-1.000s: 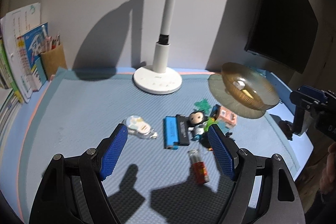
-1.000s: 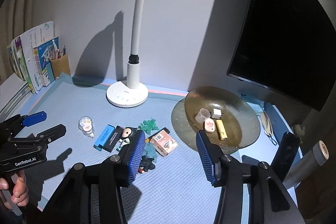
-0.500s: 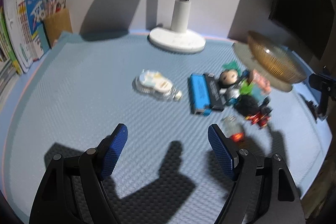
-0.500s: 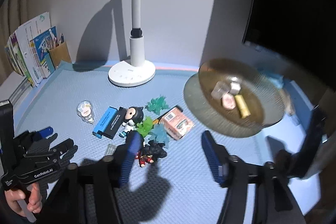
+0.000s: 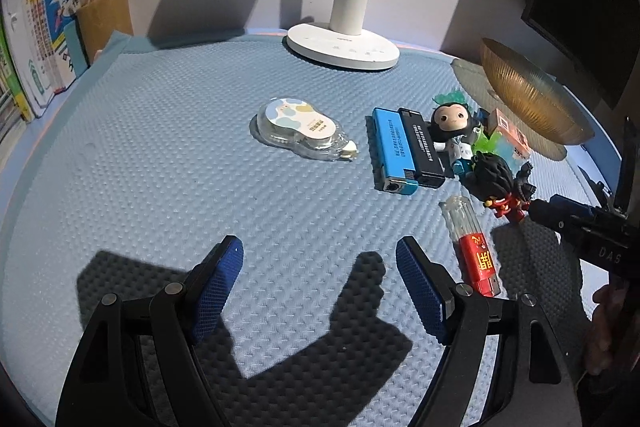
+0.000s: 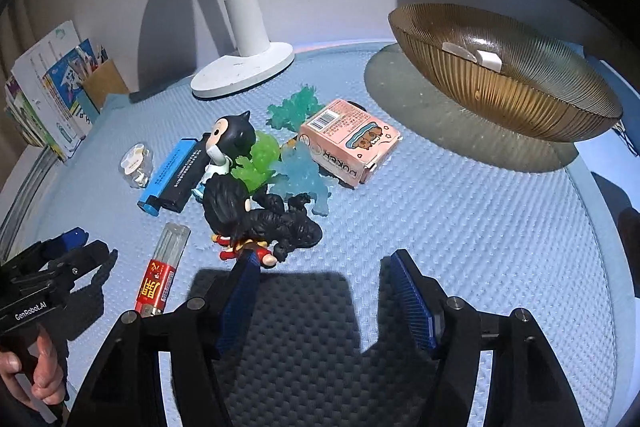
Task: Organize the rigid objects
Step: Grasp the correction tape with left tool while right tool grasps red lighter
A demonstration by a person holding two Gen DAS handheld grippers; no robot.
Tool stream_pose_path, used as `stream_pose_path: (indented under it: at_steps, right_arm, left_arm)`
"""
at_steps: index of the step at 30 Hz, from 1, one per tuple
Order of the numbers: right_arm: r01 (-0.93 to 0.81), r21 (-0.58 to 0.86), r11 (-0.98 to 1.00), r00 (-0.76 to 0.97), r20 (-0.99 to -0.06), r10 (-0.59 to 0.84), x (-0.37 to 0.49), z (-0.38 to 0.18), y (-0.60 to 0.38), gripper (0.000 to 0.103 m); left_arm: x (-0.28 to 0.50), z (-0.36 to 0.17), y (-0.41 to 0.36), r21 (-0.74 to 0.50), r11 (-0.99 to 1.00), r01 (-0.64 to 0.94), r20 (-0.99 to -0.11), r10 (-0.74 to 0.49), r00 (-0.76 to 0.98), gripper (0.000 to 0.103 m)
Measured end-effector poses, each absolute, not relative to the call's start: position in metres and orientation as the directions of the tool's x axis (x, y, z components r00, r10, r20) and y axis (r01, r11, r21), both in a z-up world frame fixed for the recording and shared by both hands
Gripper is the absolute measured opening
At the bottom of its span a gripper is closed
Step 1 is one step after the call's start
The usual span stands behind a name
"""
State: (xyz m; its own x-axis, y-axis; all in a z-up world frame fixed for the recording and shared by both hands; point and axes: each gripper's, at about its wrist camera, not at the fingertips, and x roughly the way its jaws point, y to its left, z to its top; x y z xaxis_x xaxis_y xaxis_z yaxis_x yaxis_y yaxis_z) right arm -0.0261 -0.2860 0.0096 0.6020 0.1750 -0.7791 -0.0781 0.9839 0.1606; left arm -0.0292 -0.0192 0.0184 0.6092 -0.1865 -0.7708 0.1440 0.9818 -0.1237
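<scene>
You are at the approach step: your right gripper [image 6: 320, 291] hangs spread and empty, nearest the black-haired figurine [image 6: 256, 223], well short of the amber bowl [image 6: 520, 87]. Next, straddle it, then pinch. Your left gripper [image 5: 318, 287] is spread too.

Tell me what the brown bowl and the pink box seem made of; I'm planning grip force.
Brown bowl: likely glass or clear plastic; amber, translucent, ribbed, glossy. Pink box: printed cardboard, matte, with folded flaps and a barcode.
</scene>
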Motion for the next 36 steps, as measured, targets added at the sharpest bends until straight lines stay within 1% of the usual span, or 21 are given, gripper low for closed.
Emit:
stream_pose_path:
  at_steps: [6,9,11,12,14,15,16,17,18,21,25,28,31,33,34,36]
  right_arm:
    - [-0.103,0.157,0.982,0.607,-0.773,0.187,-0.031,0.016,-0.28,0.066]
    - [-0.155,0.198,0.968,0.594,-0.764,0.251,-0.044,0.028,-0.264,0.066]
    - [-0.172,0.189,0.967,0.569,-0.782,0.254,-0.044,0.031,-0.248,0.066]
    - [-0.178,0.208,0.962,0.551,-0.789,0.273,-0.043,0.03,-0.241,0.066]
    - [-0.2,0.292,0.935,0.489,-0.798,0.353,-0.04,0.022,-0.228,0.066]
    - [-0.205,0.322,0.924,0.464,-0.799,0.381,-0.04,0.017,-0.221,0.066]
    - [-0.206,0.325,0.923,0.452,-0.805,0.384,-0.04,0.012,-0.215,0.066]
    - [-0.208,0.307,0.929,0.454,-0.811,0.37,-0.04,0.01,-0.21,0.066]
    - [-0.218,0.255,0.942,0.475,-0.816,0.331,-0.042,0.011,-0.202,0.066]
    - [-0.24,0.221,0.945,0.486,-0.815,0.314,-0.041,0.013,-0.19,0.066]
    - [-0.224,0.164,0.961,0.496,-0.83,0.257,-0.032,0.009,-0.177,0.065]
    - [-0.227,0.104,0.968,0.515,-0.831,0.21,-0.029,0.007,-0.169,0.06]
    - [-0.241,0.027,0.97,0.542,-0.825,0.158,-0.031,0.007,-0.158,0.053]
    - [-0.262,0.006,0.965,0.556,-0.817,0.156,-0.036,0.007,-0.153,0.041]
    - [-0.275,0.003,0.961,0.557,-0.815,0.162,-0.039,0.007,-0.151,0.038]
    - [-0.297,-0.014,0.955,0.561,-0.812,0.163,-0.045,0.008,-0.149,0.026]
  left_arm:
    - [-0.022,0.023,-0.011,-0.155,0.98,0.127,-0.777,-0.2,0.597,0.078]
    - [-0.007,0.037,0.0,-0.233,0.967,0.102,-0.762,-0.247,0.598,0.078]
    - [0.012,0.044,0.005,-0.282,0.957,0.071,-0.765,-0.268,0.585,0.077]
    - [0.023,0.043,0.005,-0.307,0.949,0.065,-0.775,-0.289,0.563,0.076]
    - [0.043,0.037,0.003,-0.356,0.933,0.05,-0.778,-0.325,0.537,0.076]
    - [0.052,0.033,-0.001,-0.354,0.934,0.046,-0.787,-0.324,0.525,0.075]
    - [0.062,0.029,-0.006,-0.337,0.941,0.039,-0.8,-0.308,0.514,0.072]
    - [0.068,0.025,-0.009,-0.325,0.945,0.033,-0.808,-0.296,0.51,0.067]
    - [0.074,0.021,-0.011,-0.315,0.949,0.029,-0.814,-0.286,0.506,0.066]
    - [0.085,0.017,-0.018,-0.267,0.963,0.03,-0.817,-0.243,0.523,0.065]
    - [0.091,0.014,-0.028,-0.194,0.98,0.055,-0.814,-0.191,0.548,0.064]
    - [0.093,0.012,-0.032,-0.143,0.987,0.078,-0.807,-0.162,0.568,0.06]
    - [0.094,0.013,-0.032,-0.117,0.989,0.094,-0.805,-0.15,0.573,0.048]
    - [0.091,0.014,-0.03,-0.116,0.987,0.113,-0.804,-0.16,0.573,0.046]
    - [0.088,0.015,-0.029,-0.115,0.986,0.125,-0.804,-0.166,0.571,0.046]
    - [0.08,0.015,-0.029,-0.108,0.983,0.149,-0.803,-0.175,0.569,0.046]
